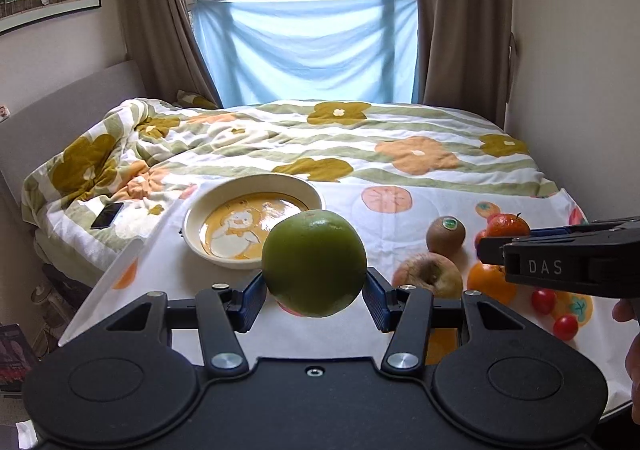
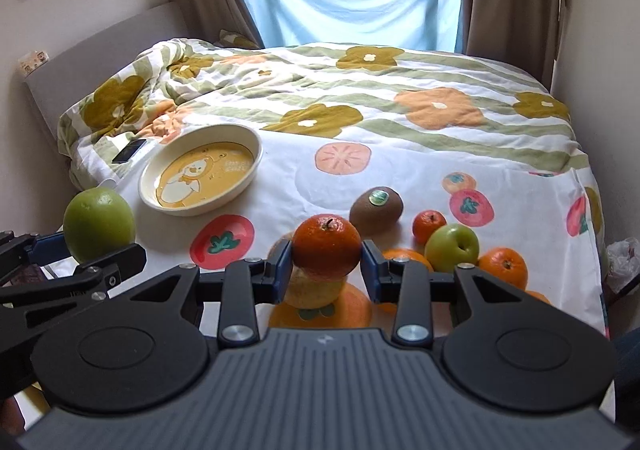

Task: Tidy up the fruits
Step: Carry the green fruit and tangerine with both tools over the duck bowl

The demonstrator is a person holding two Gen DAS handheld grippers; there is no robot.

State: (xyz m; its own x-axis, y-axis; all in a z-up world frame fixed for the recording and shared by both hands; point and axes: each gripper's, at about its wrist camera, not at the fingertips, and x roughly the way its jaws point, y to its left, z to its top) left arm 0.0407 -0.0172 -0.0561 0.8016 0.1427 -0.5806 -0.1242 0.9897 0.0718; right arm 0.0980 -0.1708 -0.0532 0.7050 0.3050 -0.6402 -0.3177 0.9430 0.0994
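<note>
The left gripper (image 1: 314, 296) is clamped on a large round green citrus fruit (image 1: 314, 264), lifted clear of the white fruit-printed cloth (image 1: 400, 226). The right gripper (image 2: 326, 268) pinches a small orange tangerine with a stem (image 2: 326, 246), also raised off the cloth. In the right wrist view, the cream oval dish with a yellow duck picture (image 2: 256, 146) lies empty at about ten o'clock of the held tangerine. A brown kiwi with a green sticker (image 2: 376, 210) sits at one o'clock, and a small green apple (image 2: 452, 248) lies at three o'clock among loose oranges. In the left wrist view, a blotchy yellow-red apple (image 1: 430, 274) and two red cherry tomatoes (image 1: 544, 300) rest at three o'clock.
</note>
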